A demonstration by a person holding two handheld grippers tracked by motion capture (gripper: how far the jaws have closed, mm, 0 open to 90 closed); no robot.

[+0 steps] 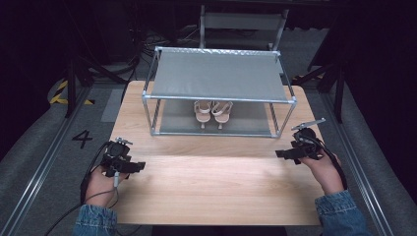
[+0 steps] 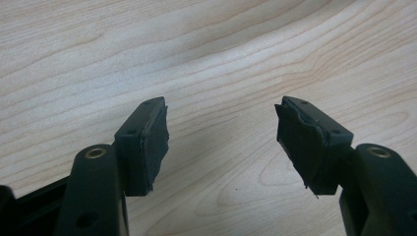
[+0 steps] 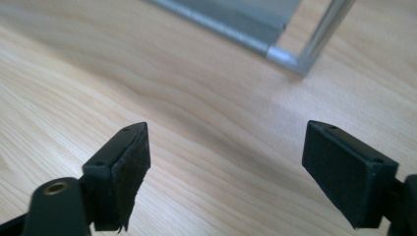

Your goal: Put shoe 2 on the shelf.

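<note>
High view: shoe rack [image 1: 219,99] toward the far side of the worktop [image 1: 211,182]. Pair of pale heeled sandals [image 1: 213,112] on the rack's lower shelf [image 1: 187,125], about mid-width, side by side and close together, under the grey top shelf [image 1: 216,73]. Whether touching each other, cannot tell.

Left gripper [image 1: 136,167] in front of the rack and off past its left end, well apart from it. Right gripper [image 1: 285,155] in front of the rack's right end, nearer to it than the left one, apart from the frame.

Left gripper view: jaws of the left gripper [image 2: 221,118] spread wide, bare wood between, nothing held. Right gripper view: right gripper [image 3: 226,132] likewise wide and empty, front corner of the rack [image 3: 295,61] ahead and off to one side.

Judged step: a reach in to the sandals, not yet begun.

To do it well:
- Go in low and level through the rack's open front, between the top tube and the lower shelf; little headroom there, by the look of it.
- Keep jaws wide until either side of a sandal, then close on a firm part, the heel or sole edge rather than the thin straps.
- Take one sandal per gripper, or one at a time, to avoid knocking its neighbour.
- Steer clear of the rack's front posts; light frame, likely to slide if bumped.
- Draw straight back toward the front of the rack before lifting.
</note>
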